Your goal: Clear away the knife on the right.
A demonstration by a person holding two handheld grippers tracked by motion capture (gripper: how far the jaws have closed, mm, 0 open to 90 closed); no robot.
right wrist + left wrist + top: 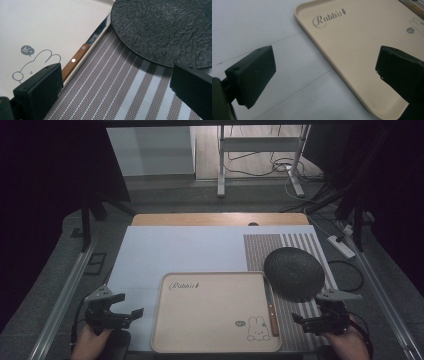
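Both hands came in from the bottom edge of the high view, each wrapped around the rear of its tool and held low over the table. The left hand [90, 340] carried the left gripper [131, 313] just beside the near left corner of the tray [210, 320], its jaws aimed rightward toward the tray and spread wide with nothing between them; in the left gripper view one jaw hung over the pale blue table cover [262, 22] and the other over the tray's cream surface, with the raised rim running diagonally between them. The right hand [350, 342] held the right gripper [299, 319] over the striped placemat [295, 315], jaws pointing leftward toward the tray's right edge, likewise parted and empty. The tray sat at the near middle of the table, its long side running left to right, printed with "Rabbit" at the far left and a rabbit drawing at the near right. A knife [271, 307] lay along the tray's right rim, its long axis running from near to far: the wooden handle [75, 58] with two rivets lay toward the person, and the metal blade [98, 31] pointed away, its tip slipping under the edge of the dark, rough-textured round plate [294, 272]. That plate rested on the placemat to the right of the tray's far corner, just beyond the right gripper.
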